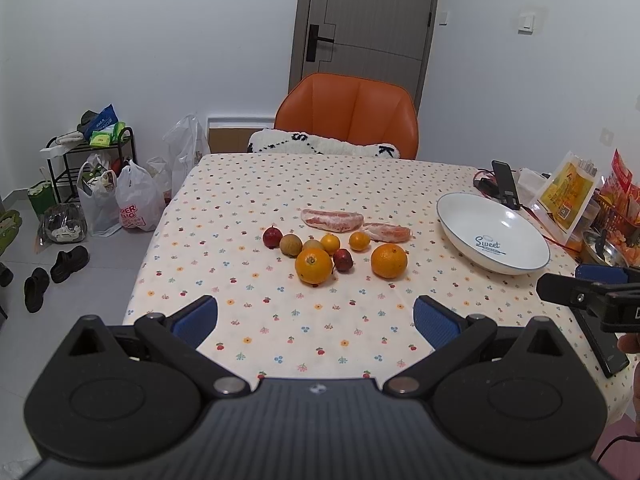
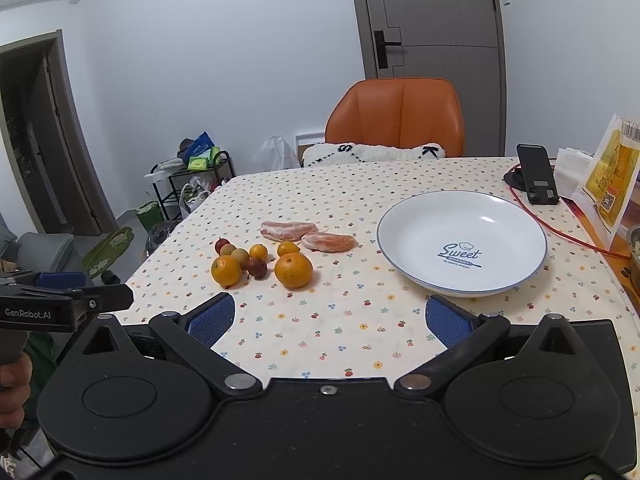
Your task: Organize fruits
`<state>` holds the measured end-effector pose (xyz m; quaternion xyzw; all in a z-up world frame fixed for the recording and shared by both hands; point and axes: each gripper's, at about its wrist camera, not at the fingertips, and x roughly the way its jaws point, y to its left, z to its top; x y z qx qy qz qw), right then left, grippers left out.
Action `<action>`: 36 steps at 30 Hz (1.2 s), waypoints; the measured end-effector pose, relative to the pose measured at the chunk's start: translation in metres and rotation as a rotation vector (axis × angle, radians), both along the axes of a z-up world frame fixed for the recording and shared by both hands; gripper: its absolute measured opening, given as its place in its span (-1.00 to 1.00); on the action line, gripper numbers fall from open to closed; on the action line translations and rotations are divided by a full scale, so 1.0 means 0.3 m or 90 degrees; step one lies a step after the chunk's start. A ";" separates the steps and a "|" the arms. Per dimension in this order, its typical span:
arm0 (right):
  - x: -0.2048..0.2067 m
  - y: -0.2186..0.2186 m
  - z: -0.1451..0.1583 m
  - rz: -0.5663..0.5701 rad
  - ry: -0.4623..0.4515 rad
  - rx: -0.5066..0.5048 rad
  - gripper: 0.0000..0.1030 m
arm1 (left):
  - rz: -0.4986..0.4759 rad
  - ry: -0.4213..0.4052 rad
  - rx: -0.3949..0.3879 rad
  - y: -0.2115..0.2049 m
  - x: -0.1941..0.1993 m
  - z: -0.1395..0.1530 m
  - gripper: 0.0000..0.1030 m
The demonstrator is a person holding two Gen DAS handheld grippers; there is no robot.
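Both tongs hover over the near edge of the bench with their blue pads spread wide and nothing between them.

From my left wrist, the left tongs (image 1: 315, 322) sit low over the dotted tablecloth (image 1: 248, 200). Straight ahead, mid-bench, lies the fruit: two big oranges (image 1: 314, 266), one left and one right (image 1: 389, 260), with a dark red fruit (image 1: 343, 260) between them. Behind these runs a row of small ones: a red fruit (image 1: 273, 237), a brown one (image 1: 291, 245), another brown one half hidden behind the left orange, and two little yellow-orange ones (image 1: 330, 243) (image 1: 359, 241). Farther back lie two peeled pink citrus pieces (image 1: 332, 220), the longer on the left, the shorter (image 1: 387, 232) just to its right. The white plate (image 1: 472, 210) stands well to the right of the fruit, with nothing on it. My right tongs (image 1: 560, 286) poke in at the right edge. An orange chair (image 1: 352, 112) stands behind the bench.

From my right wrist, the right tongs (image 2: 330, 318) are likewise spread. The plate (image 2: 404, 216) is just beyond the right pad, its blue "Sweet" print showing. The fruit cluster lies ahead to the left, apart from the plate, the nearer orange (image 2: 293, 270) closest to me. A black phone (image 2: 536, 180) stands propped behind the plate. My left tongs (image 2: 108, 295) enter from the left, held by my hand (image 2: 14, 376).
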<state>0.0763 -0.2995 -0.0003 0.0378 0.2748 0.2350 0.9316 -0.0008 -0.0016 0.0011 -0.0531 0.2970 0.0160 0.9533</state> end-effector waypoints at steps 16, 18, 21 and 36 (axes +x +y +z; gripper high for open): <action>0.001 0.007 -0.004 -0.002 0.002 -0.002 1.00 | 0.000 -0.006 -0.003 0.008 -0.008 0.011 1.00; 0.002 0.007 -0.002 0.000 0.000 -0.004 1.00 | -0.001 -0.007 -0.003 0.008 -0.007 0.013 1.00; 0.000 0.003 0.000 0.000 -0.003 -0.002 1.00 | -0.002 -0.013 -0.004 0.005 -0.009 0.019 1.00; 0.000 0.001 0.005 -0.001 -0.007 -0.005 1.00 | -0.009 -0.020 0.000 -0.009 -0.015 0.027 1.00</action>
